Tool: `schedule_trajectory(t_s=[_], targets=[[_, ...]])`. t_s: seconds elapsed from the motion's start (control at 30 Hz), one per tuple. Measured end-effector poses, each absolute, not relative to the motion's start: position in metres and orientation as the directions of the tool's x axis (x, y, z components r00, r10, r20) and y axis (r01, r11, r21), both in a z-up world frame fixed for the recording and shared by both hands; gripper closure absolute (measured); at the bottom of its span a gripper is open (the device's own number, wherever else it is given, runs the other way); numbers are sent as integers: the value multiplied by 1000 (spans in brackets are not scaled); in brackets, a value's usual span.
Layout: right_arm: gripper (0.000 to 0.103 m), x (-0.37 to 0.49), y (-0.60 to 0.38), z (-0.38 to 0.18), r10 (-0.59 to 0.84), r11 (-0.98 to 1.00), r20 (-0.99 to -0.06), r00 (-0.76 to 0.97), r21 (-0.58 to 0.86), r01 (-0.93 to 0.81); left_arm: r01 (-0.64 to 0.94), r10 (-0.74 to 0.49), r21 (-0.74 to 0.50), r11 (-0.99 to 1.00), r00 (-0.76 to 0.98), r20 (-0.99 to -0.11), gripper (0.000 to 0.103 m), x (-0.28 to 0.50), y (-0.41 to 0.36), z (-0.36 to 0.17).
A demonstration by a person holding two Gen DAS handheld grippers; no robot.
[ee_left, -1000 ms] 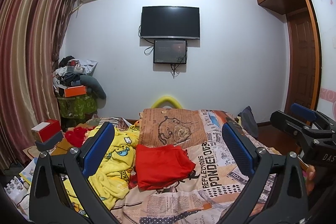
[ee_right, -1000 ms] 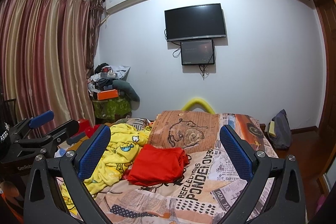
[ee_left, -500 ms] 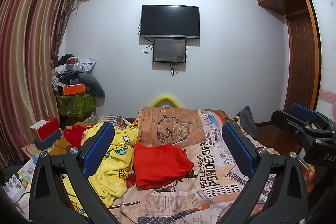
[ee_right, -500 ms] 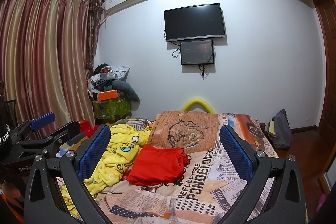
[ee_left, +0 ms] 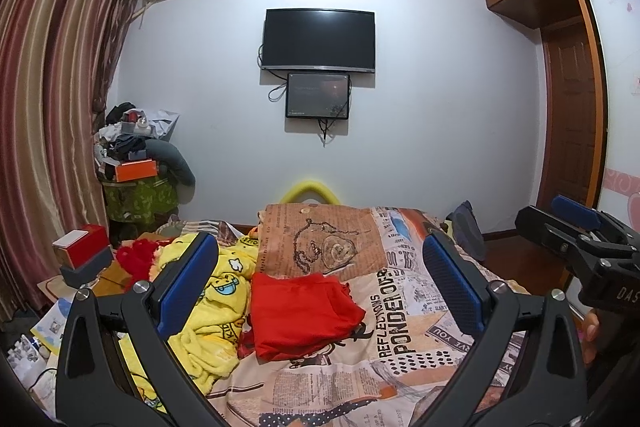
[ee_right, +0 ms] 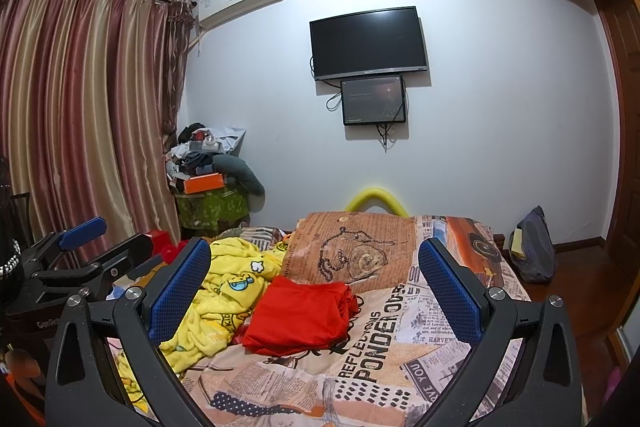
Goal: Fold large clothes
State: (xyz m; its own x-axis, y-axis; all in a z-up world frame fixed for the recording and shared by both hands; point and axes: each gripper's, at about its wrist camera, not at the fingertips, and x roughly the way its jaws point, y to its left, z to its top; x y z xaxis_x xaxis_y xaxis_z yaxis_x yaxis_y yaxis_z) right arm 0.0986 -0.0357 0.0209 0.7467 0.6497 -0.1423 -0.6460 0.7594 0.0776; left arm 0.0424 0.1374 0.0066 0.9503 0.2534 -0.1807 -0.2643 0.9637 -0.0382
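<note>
A red garment (ee_left: pixel 302 309) lies folded on the bed's patterned cover (ee_left: pixel 400 315); it also shows in the right wrist view (ee_right: pixel 300 315). A crumpled yellow cartoon-print garment (ee_left: pixel 212 307) lies left of it, also in the right wrist view (ee_right: pixel 224 291). My left gripper (ee_left: pixel 320 287) is open and empty, held above the near end of the bed. My right gripper (ee_right: pixel 316 287) is open and empty beside it, and shows at the right edge of the left wrist view (ee_left: pixel 576 239). The left gripper shows at the left of the right wrist view (ee_right: pixel 92 255).
The bed cover (ee_right: pixel 400 339) fills the foreground. A cluttered stand (ee_left: pixel 138 171) sits in the far left corner by the curtains (ee_left: pixel 48 107). Red boxes (ee_left: pixel 82 255) lie left of the bed. A dark bag (ee_right: pixel 534 247) stands right of the bed. A TV (ee_left: pixel 319 41) hangs on the wall.
Both grippers stay open and nearly still. The left wrist view has drifted slightly, with the scene shifting a little; the clothes have not moved.
</note>
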Motion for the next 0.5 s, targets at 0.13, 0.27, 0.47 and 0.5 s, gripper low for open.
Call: schedule_trajectory(t_s=[0.13, 0.27, 0.47, 0.5], targets=[[0, 100, -35, 21, 648, 761, -144, 748, 79, -644, -257, 247, -33, 966, 951, -185, 0, 44, 134, 6], [0, 99, -34, 21, 646, 763, -143, 750, 76, -642, -254, 243, -36, 967, 952, -186, 0, 43, 132, 5], [0, 99, -33, 20, 646, 763, -147, 749, 75, -642, -252, 241, -37, 967, 952, -190, 0, 44, 131, 5], [0, 99, -32, 19, 645, 763, -148, 749, 76, -642, -249, 238, -37, 968, 952, -192, 0, 45, 131, 5]])
